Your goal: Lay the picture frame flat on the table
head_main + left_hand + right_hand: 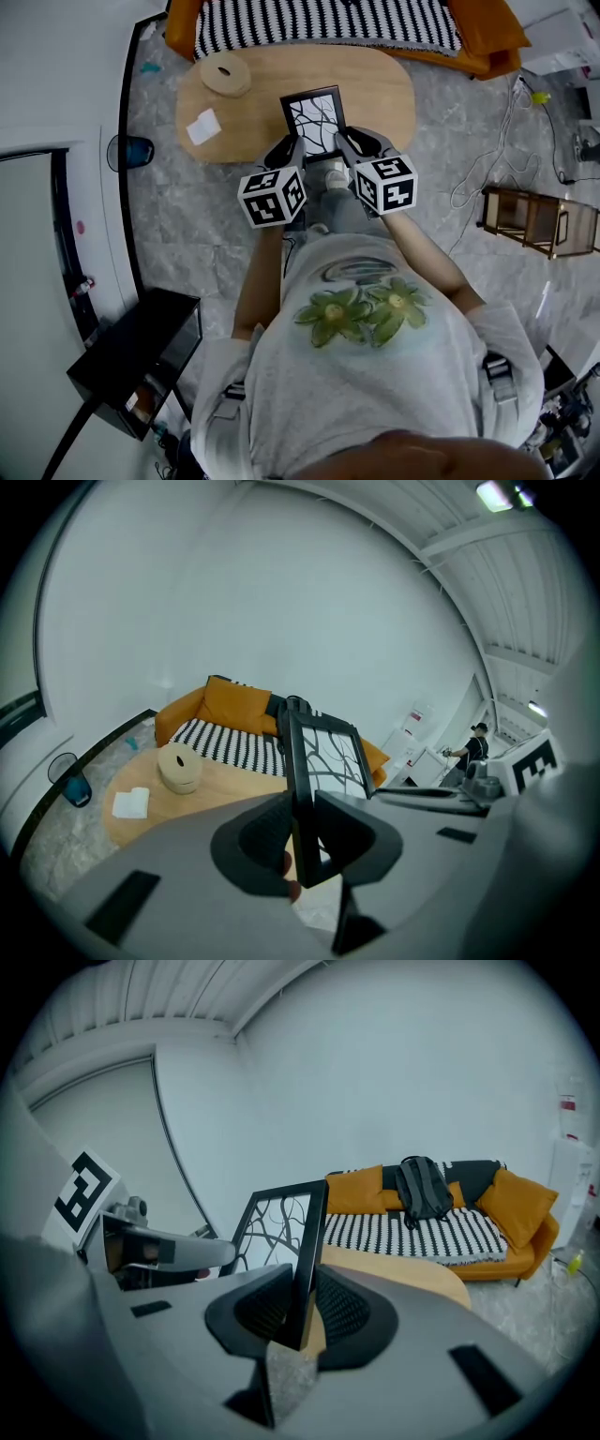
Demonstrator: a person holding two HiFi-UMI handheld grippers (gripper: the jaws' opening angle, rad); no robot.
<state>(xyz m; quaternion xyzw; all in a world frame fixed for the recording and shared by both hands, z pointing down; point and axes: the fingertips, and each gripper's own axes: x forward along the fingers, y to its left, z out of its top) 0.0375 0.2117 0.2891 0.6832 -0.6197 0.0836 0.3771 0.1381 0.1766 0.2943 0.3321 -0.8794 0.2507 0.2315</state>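
A black picture frame (314,120) with a branch pattern stands upright over the near edge of the oval wooden table (384,89). My left gripper (289,150) is shut on its left side and my right gripper (349,142) on its right side. In the left gripper view the frame (328,757) rises between the pads, its edge clamped by the left gripper (302,813). From the right gripper view, the frame (281,1227) is likewise pinched on its edge by the right gripper (305,1293). Whether its bottom touches the table is hidden.
A round wooden box (225,73) and a white folded napkin (203,126) lie on the table's left part. Behind it stands an orange sofa (487,33) with a striped blanket (328,23) and a backpack (424,1190). A wooden rack (539,220) and cables (487,159) are on the floor to the right.
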